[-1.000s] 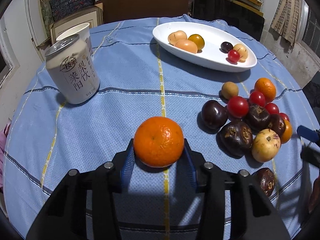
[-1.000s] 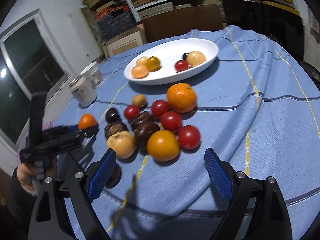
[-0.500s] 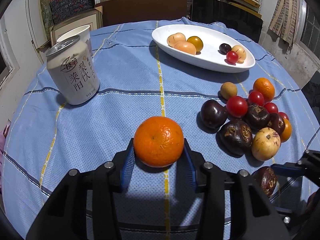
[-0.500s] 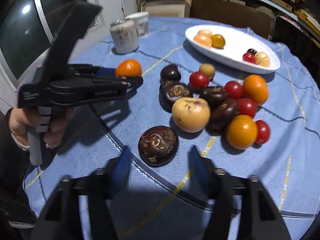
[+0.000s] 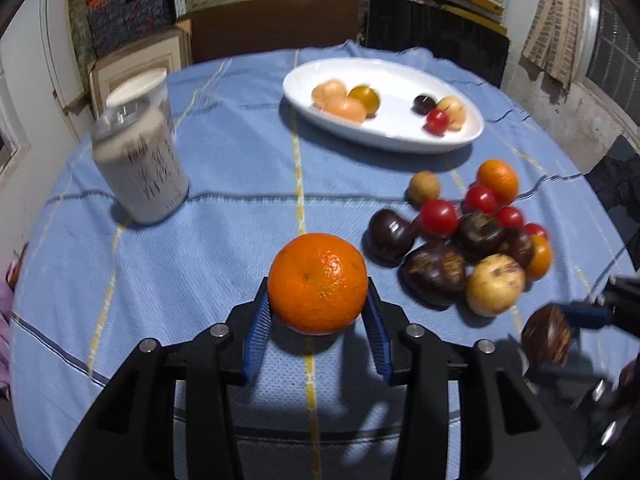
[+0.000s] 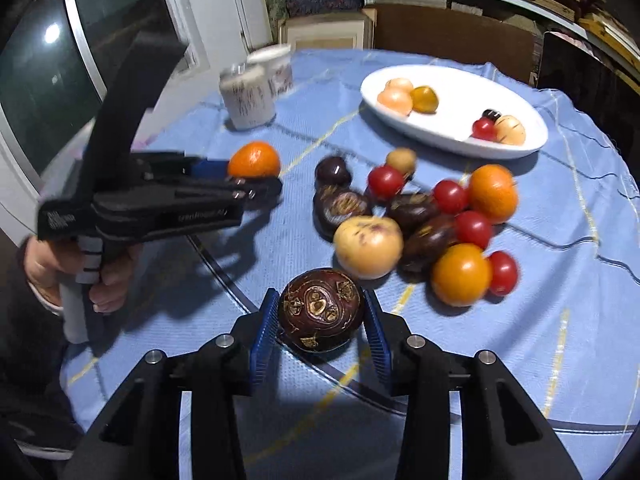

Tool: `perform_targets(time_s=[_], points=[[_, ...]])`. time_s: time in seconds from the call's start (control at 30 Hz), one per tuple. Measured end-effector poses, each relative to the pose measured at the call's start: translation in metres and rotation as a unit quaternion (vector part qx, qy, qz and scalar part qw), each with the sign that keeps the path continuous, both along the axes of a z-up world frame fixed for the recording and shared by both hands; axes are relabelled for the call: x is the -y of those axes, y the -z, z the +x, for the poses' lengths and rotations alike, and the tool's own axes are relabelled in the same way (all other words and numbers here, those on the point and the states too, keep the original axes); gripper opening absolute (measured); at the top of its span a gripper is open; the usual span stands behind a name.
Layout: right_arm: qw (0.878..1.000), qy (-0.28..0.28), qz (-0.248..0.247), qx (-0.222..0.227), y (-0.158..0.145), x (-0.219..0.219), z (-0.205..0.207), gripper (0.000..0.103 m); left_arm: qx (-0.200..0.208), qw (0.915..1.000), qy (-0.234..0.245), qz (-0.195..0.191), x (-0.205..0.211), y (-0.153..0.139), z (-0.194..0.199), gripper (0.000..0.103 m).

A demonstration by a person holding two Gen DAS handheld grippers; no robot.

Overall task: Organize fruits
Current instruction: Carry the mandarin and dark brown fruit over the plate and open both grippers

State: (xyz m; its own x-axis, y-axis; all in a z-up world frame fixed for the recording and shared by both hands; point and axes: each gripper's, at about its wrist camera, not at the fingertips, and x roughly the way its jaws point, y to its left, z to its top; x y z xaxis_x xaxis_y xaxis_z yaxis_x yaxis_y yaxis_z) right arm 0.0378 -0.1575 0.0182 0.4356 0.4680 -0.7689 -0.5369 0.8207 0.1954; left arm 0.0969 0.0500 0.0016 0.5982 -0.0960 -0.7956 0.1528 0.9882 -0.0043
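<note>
Since the earlier frame, the right gripper [image 6: 318, 330] had swung from the fruit pile [image 6: 420, 220] to a dark brown fruit [image 6: 320, 314], its fingers closing against it above the counter [image 6: 560, 320]. Left fingers [image 5: 256, 328] clamped an orange [image 5: 317, 282]. Both round fruits could slip and roll before reaching the white plate [image 6: 528, 148].

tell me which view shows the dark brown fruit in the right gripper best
The right wrist view: the dark brown fruit sits sharp and centered between the closing right gripper pads. The left wrist view shows it only small and blurred at the right edge.
</note>
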Motion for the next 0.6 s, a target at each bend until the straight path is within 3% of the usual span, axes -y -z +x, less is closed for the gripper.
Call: perform_targets(time_s=[0.17, 0.33, 0.47, 0.6], points=[[0.998, 0.033, 0.042, 0.018, -0.029, 0.037, 0.016, 0.043, 0.021, 0.9996, 0.018, 0.0, 0.007, -0.03, 0.001, 0.042], [0.996, 0.063, 0.04, 0.046, -0.052, 0.052, 0.051, 0.043, 0.036, 0.9987, 0.035, 0.009, 0.024, -0.054, 0.026, 0.042], [0.995, 0.07, 0.053, 0.054, -0.062, 0.05, 0.09, 0.043, 0.029, 0.9988, 0.039, 0.007, 0.041, -0.056, 0.068, 0.042], [0.992, 0.087, 0.083, 0.023, -0.05, 0.047, 0.142, 0.043, 0.015, 0.9992, 0.034, 0.012, 0.057, -0.046, 0.111, 0.042]])
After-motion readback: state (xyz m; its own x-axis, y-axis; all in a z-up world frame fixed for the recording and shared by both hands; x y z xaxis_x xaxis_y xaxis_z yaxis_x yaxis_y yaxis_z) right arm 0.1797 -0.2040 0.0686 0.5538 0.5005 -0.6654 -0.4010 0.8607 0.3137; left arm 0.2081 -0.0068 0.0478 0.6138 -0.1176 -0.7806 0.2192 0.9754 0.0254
